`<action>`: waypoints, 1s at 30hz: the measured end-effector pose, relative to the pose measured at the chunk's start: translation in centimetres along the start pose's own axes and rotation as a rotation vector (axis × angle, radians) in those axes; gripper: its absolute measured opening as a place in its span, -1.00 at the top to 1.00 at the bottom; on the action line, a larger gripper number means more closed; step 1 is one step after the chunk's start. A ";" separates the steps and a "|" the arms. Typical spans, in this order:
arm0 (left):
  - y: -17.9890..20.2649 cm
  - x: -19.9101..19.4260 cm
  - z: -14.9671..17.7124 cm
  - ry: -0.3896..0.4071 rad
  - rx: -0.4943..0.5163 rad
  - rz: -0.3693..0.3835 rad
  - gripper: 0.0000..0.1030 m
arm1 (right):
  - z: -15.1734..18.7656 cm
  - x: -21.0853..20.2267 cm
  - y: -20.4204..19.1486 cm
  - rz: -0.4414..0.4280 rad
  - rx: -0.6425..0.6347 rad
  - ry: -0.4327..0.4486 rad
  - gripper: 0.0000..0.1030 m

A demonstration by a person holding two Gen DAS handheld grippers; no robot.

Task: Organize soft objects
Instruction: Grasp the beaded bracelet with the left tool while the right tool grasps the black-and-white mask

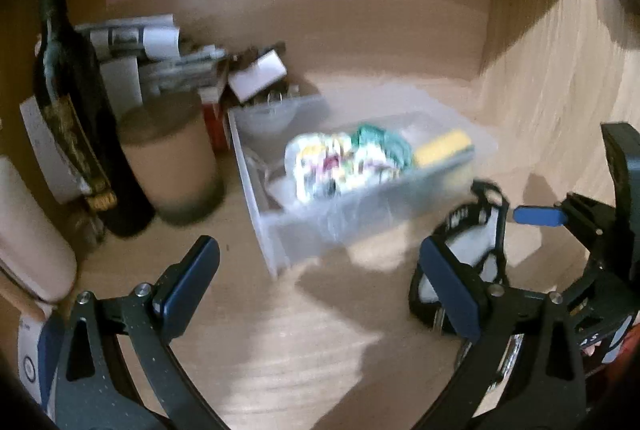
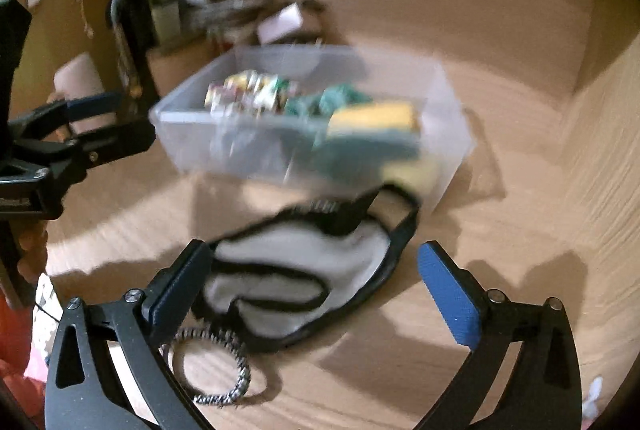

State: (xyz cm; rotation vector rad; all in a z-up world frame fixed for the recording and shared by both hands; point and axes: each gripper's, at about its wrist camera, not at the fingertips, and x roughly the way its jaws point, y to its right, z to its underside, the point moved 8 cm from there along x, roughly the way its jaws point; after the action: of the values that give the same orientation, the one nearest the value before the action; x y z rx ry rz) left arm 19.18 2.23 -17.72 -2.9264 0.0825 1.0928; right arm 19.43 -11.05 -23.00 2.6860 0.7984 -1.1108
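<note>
A clear plastic bin [image 1: 384, 202] [image 2: 448, 98] on the wooden desk holds a patterned cloth [image 1: 340, 162] [image 2: 248, 92], a green cloth [image 1: 380, 140] [image 2: 332, 100] and a yellow-green sponge [image 1: 444, 146] [image 2: 376, 122]. A white eye mask with black trim [image 2: 296, 266] [image 1: 476, 242] lies in front of the bin, beside a black-and-white hair tie [image 2: 224, 370]. My right gripper [image 2: 316, 294] is open right over the mask. My left gripper [image 1: 320, 278] is open and empty, left of the mask.
A dark wine bottle [image 1: 80, 110] [image 2: 128, 26], a brown cylinder [image 1: 176, 166], papers and small boxes [image 1: 256, 70] crowd the back left. A wooden side wall [image 1: 560, 70] stands right of the bin. Images are motion-blurred.
</note>
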 end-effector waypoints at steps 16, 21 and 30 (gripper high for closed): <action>1.8 0.3 6.4 -0.118 -0.002 0.054 -0.97 | 1.7 3.7 -0.7 0.027 -0.036 -0.066 -0.14; 3.4 0.4 6.9 -0.134 0.020 0.110 -0.97 | 1.9 3.0 -0.7 0.050 -0.036 -0.022 0.29; 7.3 0.5 8.8 -0.193 0.089 0.197 -0.51 | 2.3 -1.0 0.4 0.071 0.044 0.080 0.64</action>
State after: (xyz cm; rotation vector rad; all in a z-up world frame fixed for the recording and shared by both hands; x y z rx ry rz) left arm 13.39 -4.74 -24.72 -2.7648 0.4118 1.3539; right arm 17.60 -12.48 -24.06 2.7879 0.6921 -1.0226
